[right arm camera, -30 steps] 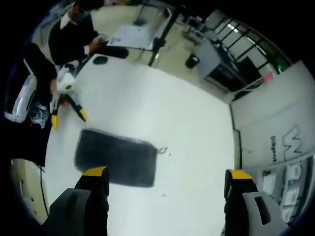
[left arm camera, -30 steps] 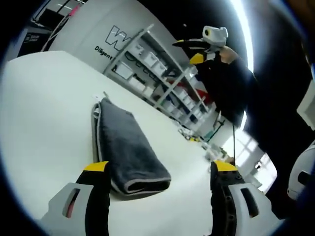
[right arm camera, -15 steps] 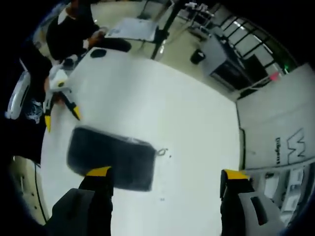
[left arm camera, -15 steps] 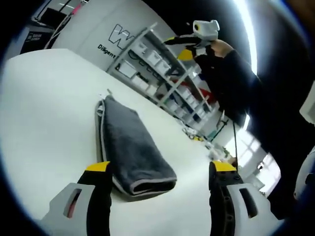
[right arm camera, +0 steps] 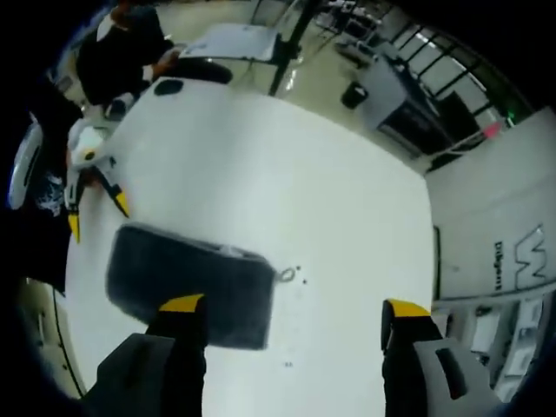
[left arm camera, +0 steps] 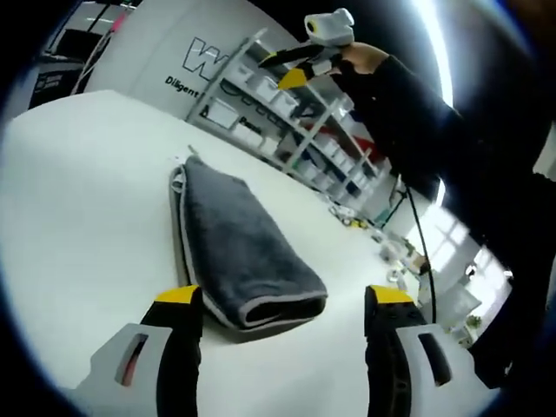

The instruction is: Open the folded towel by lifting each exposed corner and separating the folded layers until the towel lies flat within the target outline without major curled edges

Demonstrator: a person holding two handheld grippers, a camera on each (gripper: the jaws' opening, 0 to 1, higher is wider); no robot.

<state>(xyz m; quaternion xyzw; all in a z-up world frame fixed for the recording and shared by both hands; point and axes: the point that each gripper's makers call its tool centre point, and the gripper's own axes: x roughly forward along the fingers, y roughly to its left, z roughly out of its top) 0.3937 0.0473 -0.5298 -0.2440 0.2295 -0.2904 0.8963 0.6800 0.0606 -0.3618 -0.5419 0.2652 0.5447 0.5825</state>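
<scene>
Both claws wide and empty, left gripper (left arm camera: 280, 300) low beside folded towel (left arm camera: 243, 248) on table (left arm camera: 78, 217), right gripper (right arm camera: 282, 308) high overhead; risk of pinching several layers together.

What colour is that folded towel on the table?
Dark grey with a pale grey edge trim, clearest in the left gripper view: towel.
</scene>
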